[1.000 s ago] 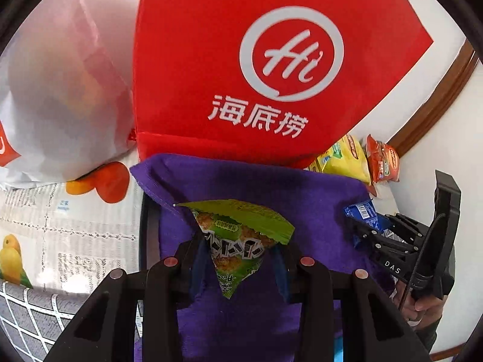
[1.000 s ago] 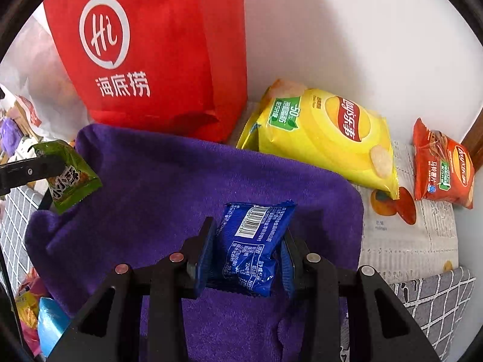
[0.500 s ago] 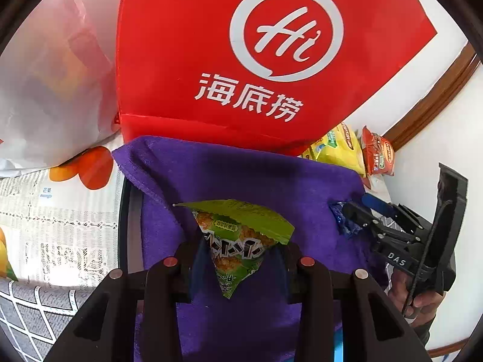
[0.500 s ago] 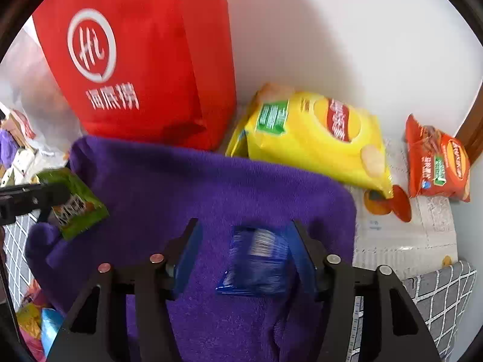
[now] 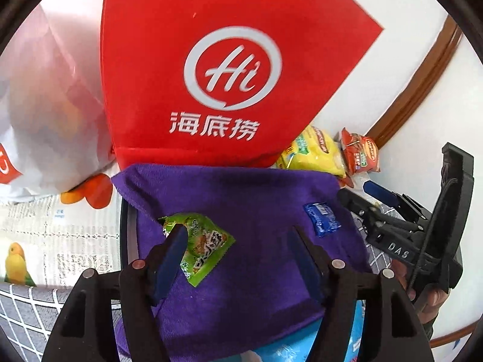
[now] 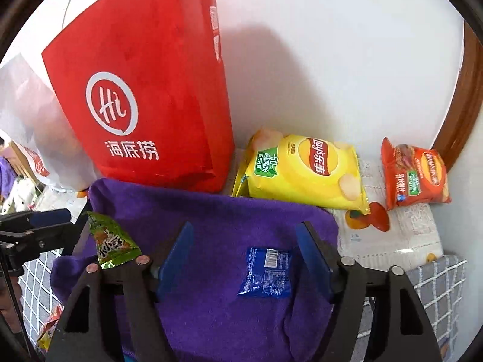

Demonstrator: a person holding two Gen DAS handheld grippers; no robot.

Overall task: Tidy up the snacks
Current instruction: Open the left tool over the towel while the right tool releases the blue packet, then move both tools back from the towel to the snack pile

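The blue snack packet [image 6: 265,273] lies flat on the purple towel [image 6: 217,226] between the spread jaws of the right gripper [image 6: 244,253], touching neither, while the green snack packet [image 5: 200,246] rests near the towel's left edge against one finger of the wide-open left gripper [image 5: 238,242].

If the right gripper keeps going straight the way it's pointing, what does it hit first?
Most likely the blue packet, lying on the purple towel between the open right gripper fingers. Depth is hard to judge.
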